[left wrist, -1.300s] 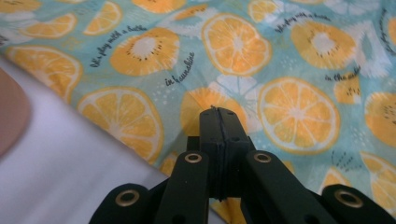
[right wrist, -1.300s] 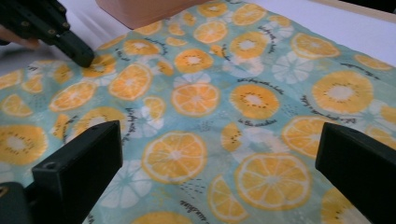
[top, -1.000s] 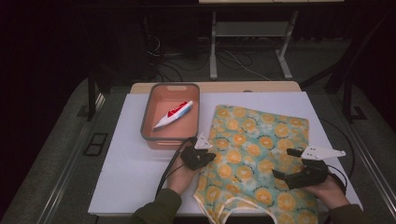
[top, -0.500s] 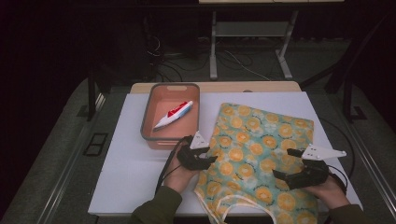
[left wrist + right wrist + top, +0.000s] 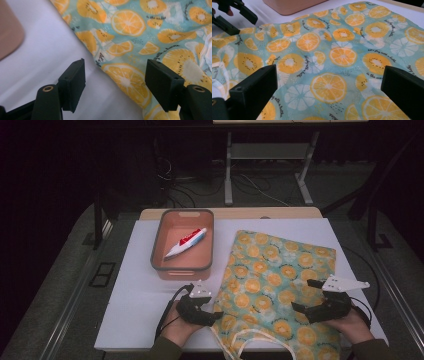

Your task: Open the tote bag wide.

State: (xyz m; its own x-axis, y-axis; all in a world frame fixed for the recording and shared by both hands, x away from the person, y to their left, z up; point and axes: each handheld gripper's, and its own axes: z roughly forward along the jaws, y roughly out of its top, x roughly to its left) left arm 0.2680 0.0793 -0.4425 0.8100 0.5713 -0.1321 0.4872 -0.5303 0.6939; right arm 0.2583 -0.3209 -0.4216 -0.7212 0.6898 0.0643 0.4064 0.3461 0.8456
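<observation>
White table carried fruit-print bag, long axis running near-to-far, right of centre. Pink bin with tube stood just left of it. Left gripper nearer to bag's left edge, jaws just opening, released, nothing pinched. Right gripper over bag, spread wide, empty. Path clear.
</observation>
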